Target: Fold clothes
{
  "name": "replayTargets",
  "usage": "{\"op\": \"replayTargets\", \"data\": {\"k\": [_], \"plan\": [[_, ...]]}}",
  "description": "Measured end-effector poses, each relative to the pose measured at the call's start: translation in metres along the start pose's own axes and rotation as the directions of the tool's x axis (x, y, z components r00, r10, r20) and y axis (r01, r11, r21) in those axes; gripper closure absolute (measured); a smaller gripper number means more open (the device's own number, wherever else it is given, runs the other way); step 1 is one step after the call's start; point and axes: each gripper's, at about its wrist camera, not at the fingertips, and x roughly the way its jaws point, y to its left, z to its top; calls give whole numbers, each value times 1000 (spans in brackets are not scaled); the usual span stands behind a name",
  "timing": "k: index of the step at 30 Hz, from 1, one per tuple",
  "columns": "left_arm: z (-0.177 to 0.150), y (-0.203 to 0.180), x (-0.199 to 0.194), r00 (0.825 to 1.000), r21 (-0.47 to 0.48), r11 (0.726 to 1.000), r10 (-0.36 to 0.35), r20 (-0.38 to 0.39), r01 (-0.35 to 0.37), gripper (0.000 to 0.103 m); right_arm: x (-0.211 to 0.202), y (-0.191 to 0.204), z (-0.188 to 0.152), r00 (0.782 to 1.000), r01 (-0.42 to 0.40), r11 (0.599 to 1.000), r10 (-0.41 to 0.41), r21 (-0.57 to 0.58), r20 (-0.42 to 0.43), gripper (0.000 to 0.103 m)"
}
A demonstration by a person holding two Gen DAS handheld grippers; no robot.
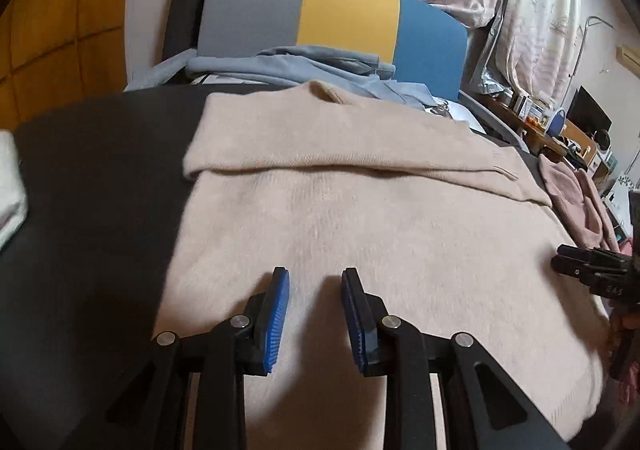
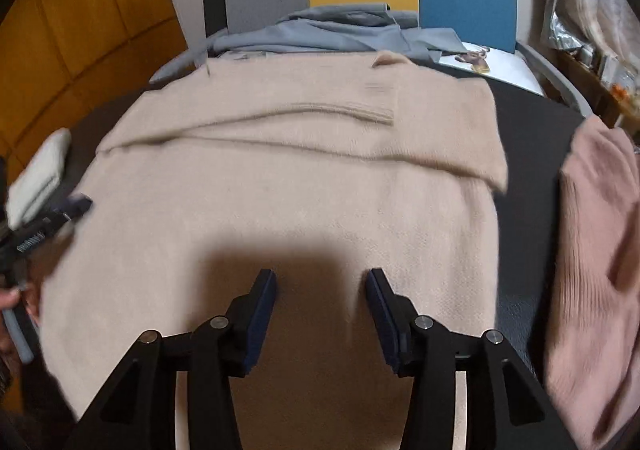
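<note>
Beige sweater [image 1: 340,217] spread flat on the dark table [image 1: 100,177], sleeves folded across its chest, collar toward the tricolour chair [image 1: 332,13]. Left tongs [image 1: 315,282] and right tongs [image 2: 322,284] hover parted, empty, above its hem. Soft, light, limp knit, probably; best pinched at hem corners.

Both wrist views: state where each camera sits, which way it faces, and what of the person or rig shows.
Left wrist: sits behind the left gripper, over the beige sweater, facing the tricolour chair back; the right gripper enters at right.
Right wrist: sits behind the right gripper, facing the same way; the left gripper and a hand show at left.
Shared: sweater, chair back, blue-grey garment, pink garment.
</note>
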Motion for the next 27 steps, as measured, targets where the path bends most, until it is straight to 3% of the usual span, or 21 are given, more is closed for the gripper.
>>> {"op": "replayTargets", "data": {"k": [3,8,14,20,24,27], "plan": [[-15,26,-26,997,-125,989,-76,21,78,76,-16,-3,-17,1000,-8,999,8,36,9,52],[-61,77,-72,976,-303,928,-215,45,219,76,-43,-26,-49,996,-89,985,87,146,21,42],[-98,84,-98,948,-292,903,-315,47,315,74,-76,-54,-89,983,-184,946,178,267,45,41],[-121,99,-107,925,-362,860,-381,16,360,74,-108,-82,-129,961,-274,883,264,381,79,41],[-127,102,-105,912,-374,843,-410,21,388,73,-113,-84,-146,931,-362,837,349,411,108,41],[-126,107,-100,888,-397,809,-458,35,433,71,-110,-78,-151,902,-427,807,409,407,136,41]]}}
